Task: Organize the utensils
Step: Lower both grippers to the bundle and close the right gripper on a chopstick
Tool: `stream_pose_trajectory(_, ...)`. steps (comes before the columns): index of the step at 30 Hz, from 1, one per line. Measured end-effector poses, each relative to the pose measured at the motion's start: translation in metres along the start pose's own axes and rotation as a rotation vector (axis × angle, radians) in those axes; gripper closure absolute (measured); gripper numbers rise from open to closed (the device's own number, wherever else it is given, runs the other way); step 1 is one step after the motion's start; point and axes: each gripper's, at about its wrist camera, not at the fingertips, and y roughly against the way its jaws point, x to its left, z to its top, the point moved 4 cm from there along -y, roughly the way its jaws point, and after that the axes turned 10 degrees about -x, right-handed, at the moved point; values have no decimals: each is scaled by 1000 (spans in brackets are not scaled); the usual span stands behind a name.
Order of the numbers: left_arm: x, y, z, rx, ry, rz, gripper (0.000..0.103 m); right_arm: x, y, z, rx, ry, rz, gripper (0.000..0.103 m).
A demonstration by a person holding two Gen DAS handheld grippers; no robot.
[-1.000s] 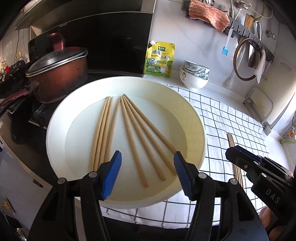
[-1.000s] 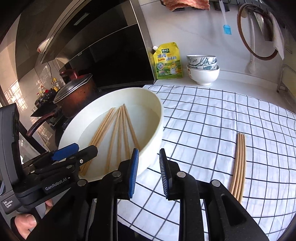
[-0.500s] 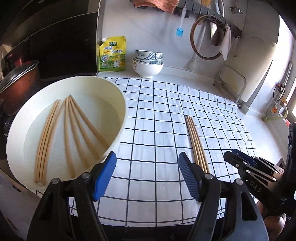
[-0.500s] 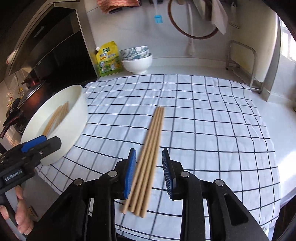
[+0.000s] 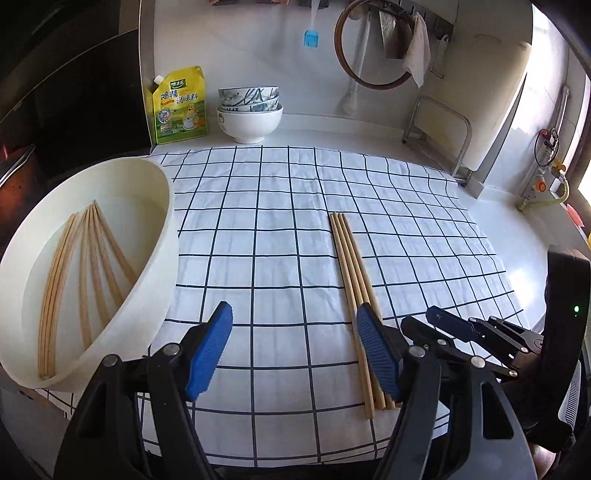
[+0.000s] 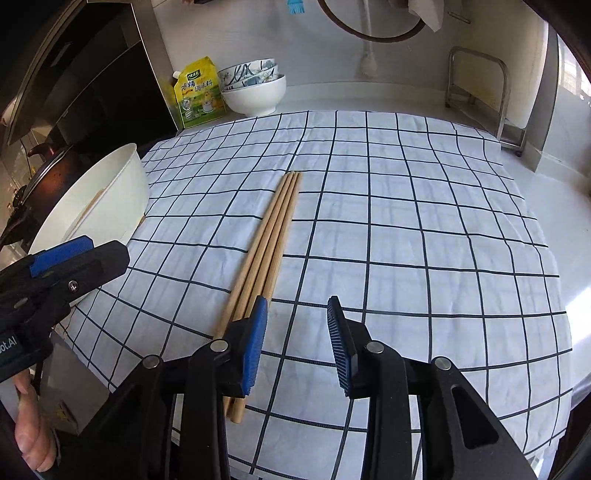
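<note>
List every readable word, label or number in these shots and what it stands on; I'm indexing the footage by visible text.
"鸡精调味料": large characters on the yellow seasoning pouch by the stacked bowls.
Small green logo at the pouch's top and the fine print lower down: too small to read.
"ot.AI": cut-off white lettering on the left gripper body at the edge of the right wrist view.
No other legible text; the checked cloth and white basin bear none.

Cloth: white checked tablecloth (image 5: pixel 280 236), black grid lines, spread flat under and ahead of the tool.
Pouch: yellow-green seasoning pouch (image 5: pixel 180 106), upright, far ahead-left against the wall.
Bowls: stacked bowls (image 5: pixel 250 110), white one lowest, just right of the pouch.
Brush: blue silicone brush (image 5: pixel 311 35), hanging on the wall ahead.
Pot: lidded brown pot (image 6: pixel 51 173), far left.
</note>
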Motion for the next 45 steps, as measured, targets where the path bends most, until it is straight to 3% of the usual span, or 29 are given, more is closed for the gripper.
stream_pose_trajectory(18,10,-10,-5,16,9,27,35,15,-16,-6,10,86,-41,71)
stream_pose_trajectory(24,8,-9,-9,3,31,8,35,19,-16,-10,3,121,-50,81)
stream_pose_trajectory(27,4,-13,-13,15,33,3,35,13,-16,-9,-1,100,-48,96)
stream_pose_trajectory(45,-20,-52,-35,95,-16,13,32,-45,6,-15,-11,-18,-76,97)
